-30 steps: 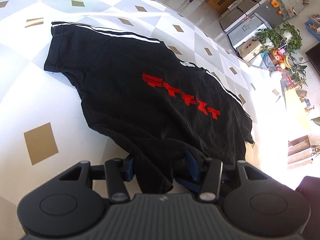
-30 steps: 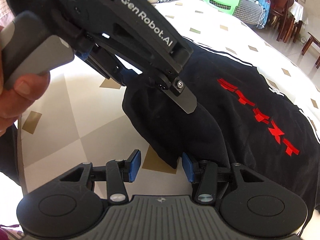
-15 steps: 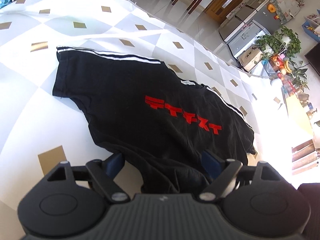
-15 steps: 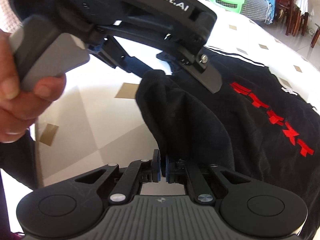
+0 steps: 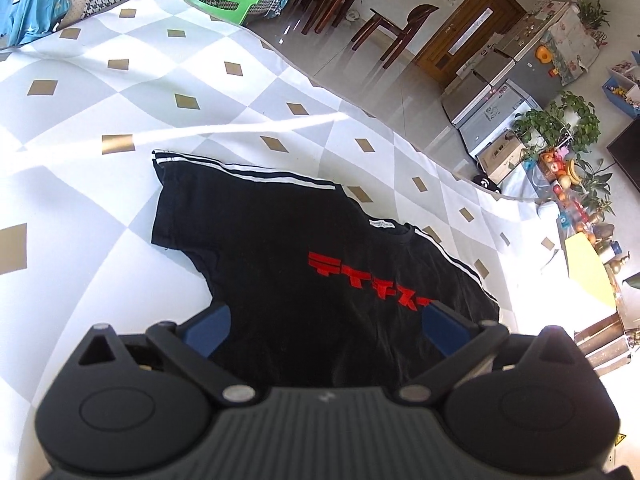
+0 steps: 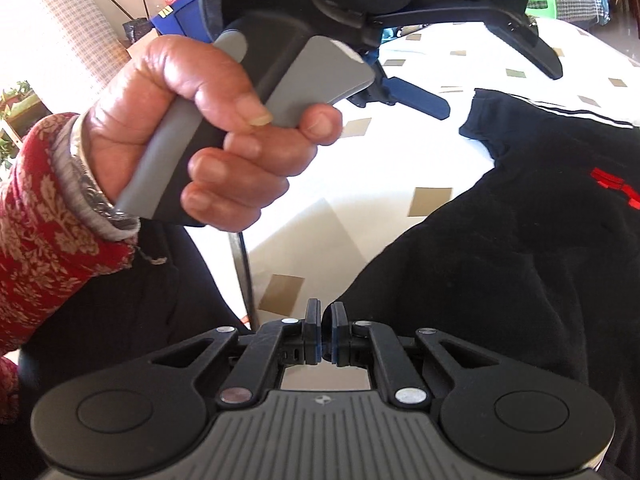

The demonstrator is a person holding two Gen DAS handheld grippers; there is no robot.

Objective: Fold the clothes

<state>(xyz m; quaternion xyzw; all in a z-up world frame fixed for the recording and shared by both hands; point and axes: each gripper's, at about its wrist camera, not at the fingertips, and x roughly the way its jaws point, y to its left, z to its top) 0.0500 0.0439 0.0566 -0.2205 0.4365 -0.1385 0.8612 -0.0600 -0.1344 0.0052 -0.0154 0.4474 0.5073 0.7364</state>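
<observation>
Above the black T-shirt (image 5: 288, 264), left gripper (image 5: 326, 326) fingers now wider, opening.

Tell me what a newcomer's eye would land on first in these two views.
The black T-shirt with red lettering, spread on the checked cloth, fills the left wrist view between the opening left gripper. In the right wrist view a hand in a red floral sleeve grips the left gripper's handle above the shut right gripper.
</observation>
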